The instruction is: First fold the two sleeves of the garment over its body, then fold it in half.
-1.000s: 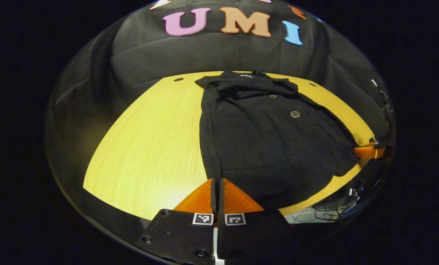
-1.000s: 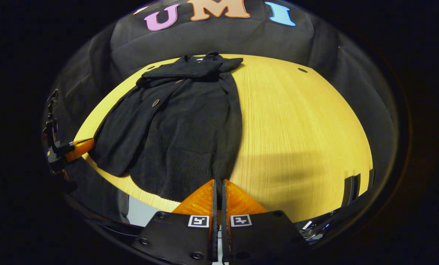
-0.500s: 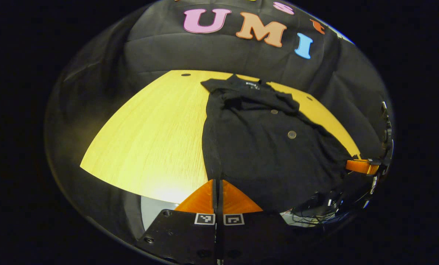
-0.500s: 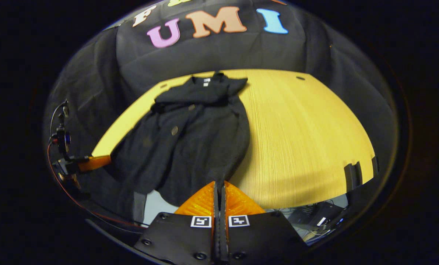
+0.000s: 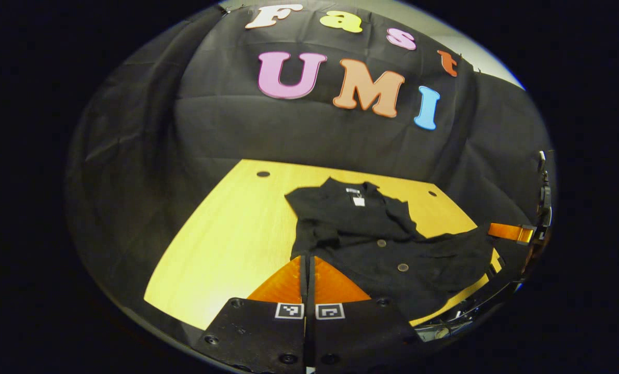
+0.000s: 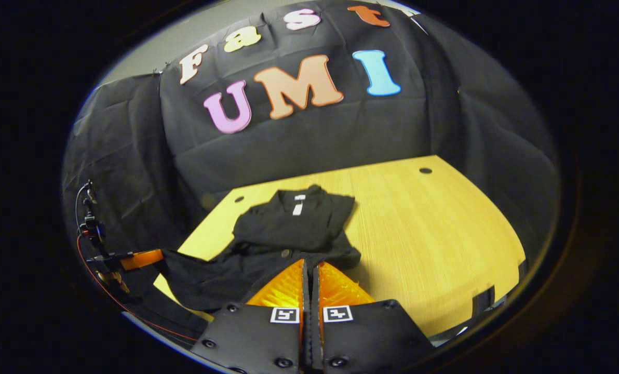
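Left claw (image 5: 306, 270): my orange fingers are pressed together on the near hem corner of the garment, the black cloth running into the seam between them; from the right gripper view this same claw (image 6: 142, 258) sits at the far left, level, its orange fingers meeting the garment's hem edge
Garment (image 5: 377, 234): a black buttoned top lying on the counter with its collar and white neck tag toward the far wall; its near hem is lifted off the wood and stretched between my two claws; round buttons (image 5: 402, 267) show down the front
Garment from the other side (image 6: 288, 228): the collar end lies flat and bunched, while the hem end rises toward the camera and sags a little between the two grips
Counter (image 5: 226, 234): pale wood, bare to the left of the garment, with small dark holes near its far corners
Right claw (image 6: 310, 278): my orange fingers are pressed together with the dark hem pinched in the seam; seen from the left gripper view it (image 5: 507, 231) is at the far right, holding the other hem corner above the counter's edge
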Tool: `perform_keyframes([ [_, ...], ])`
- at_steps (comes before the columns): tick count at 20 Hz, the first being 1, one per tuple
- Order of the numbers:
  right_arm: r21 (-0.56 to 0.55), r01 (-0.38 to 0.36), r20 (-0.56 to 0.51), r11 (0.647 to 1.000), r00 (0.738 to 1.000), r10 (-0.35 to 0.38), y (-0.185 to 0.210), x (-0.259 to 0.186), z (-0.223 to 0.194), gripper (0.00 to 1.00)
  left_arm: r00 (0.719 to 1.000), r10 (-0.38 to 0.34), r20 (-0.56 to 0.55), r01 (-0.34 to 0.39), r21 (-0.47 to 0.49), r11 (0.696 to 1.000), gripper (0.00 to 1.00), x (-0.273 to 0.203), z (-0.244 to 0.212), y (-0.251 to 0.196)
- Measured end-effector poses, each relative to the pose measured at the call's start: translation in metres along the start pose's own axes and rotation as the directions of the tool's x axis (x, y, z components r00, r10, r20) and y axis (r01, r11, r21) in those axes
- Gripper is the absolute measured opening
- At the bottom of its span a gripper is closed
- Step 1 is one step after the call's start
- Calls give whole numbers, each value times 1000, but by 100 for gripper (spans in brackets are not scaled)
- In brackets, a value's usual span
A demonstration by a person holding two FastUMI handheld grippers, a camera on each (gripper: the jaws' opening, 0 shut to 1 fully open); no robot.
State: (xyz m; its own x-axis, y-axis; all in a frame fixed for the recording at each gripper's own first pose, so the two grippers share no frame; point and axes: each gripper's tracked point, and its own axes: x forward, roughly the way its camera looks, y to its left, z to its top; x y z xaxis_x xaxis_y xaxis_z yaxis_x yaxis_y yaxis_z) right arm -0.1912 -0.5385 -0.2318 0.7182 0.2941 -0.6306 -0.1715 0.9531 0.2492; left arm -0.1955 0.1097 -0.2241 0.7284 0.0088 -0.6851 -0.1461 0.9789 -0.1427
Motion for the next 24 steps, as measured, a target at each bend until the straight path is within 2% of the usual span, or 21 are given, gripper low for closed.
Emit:
perform_keyframes([
  [7,-2,-18,93,1000,995,19,-11,44,82,2,996,36,76,-39,43,998,0,52,74,2],
  [13,-22,-29,125,999,992,31,-11,86,129,2,994,37,107,-44,71,996,0,98,117,2],
  [14,-22,-30,128,999,991,32,-11,93,136,0,994,39,106,-47,73,996,0,106,121,4],
  [17,-24,-25,136,999,990,28,-17,118,154,5,992,45,120,-53,59,997,0,132,140,6],
  [18,-20,-23,133,1000,991,26,-20,127,159,2,992,48,120,-55,56,997,0,145,145,7],
  [21,-1,-8,122,1000,992,8,-32,159,173,2,991,65,113,-72,58,996,0,185,156,15],
  [23,9,17,132,1000,991,-18,-43,184,184,2,985,124,120,-135,83,987,0,212,162,27],
  [24,15,44,115,999,992,-45,-51,202,185,2,965,208,158,-225,98,969,0,224,171,44],
])
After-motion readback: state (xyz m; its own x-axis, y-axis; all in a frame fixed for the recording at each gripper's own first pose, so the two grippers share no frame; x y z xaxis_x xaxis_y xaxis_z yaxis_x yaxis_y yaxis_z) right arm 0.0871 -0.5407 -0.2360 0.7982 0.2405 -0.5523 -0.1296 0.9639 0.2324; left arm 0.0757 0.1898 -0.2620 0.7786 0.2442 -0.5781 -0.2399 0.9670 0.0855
